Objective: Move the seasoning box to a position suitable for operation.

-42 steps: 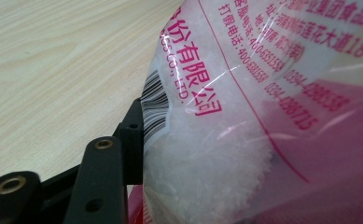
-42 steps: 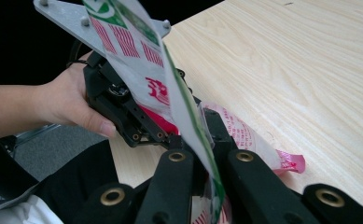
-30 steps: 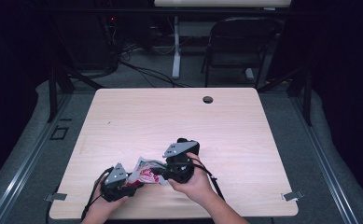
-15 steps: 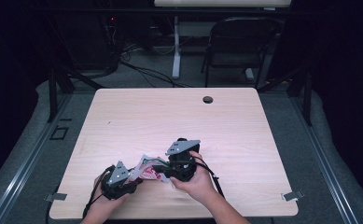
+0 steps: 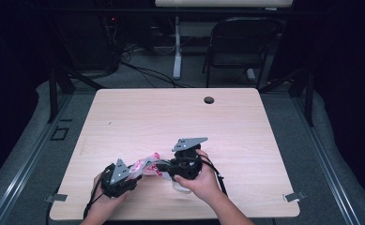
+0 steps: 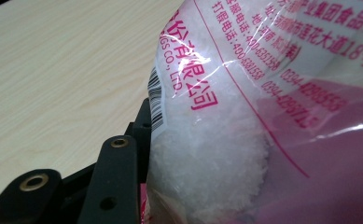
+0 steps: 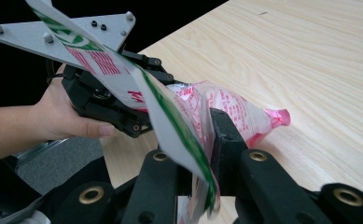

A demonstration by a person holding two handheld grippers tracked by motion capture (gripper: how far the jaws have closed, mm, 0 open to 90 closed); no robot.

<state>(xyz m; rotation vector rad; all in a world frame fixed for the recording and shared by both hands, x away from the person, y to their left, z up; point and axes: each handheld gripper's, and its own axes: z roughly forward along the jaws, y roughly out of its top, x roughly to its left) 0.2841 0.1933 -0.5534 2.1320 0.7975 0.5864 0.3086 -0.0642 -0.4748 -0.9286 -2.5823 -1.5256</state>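
Low over the near edge of the pale wooden worktop [image 5: 180, 117], I hold a clear plastic bag [image 5: 146, 166] printed in pink and filled with white crystals, stretched between my two tools. Its long axis runs roughly level across the high view, from my left tool [image 5: 129, 174] at the left to my right tool [image 5: 167, 169] at the right, slightly raised toward the right. My left tool is clamped on the bag's full end, and its jaws have just been closing a little more on it; in the left gripper view the bag [image 6: 244, 112] bulges beside the one black jaw I can see. My right tool [image 7: 197, 140] has just been opening; the bag's flat green-edged strip [image 7: 170, 121] stands between its jaws, and I cannot tell whether they still pinch it.
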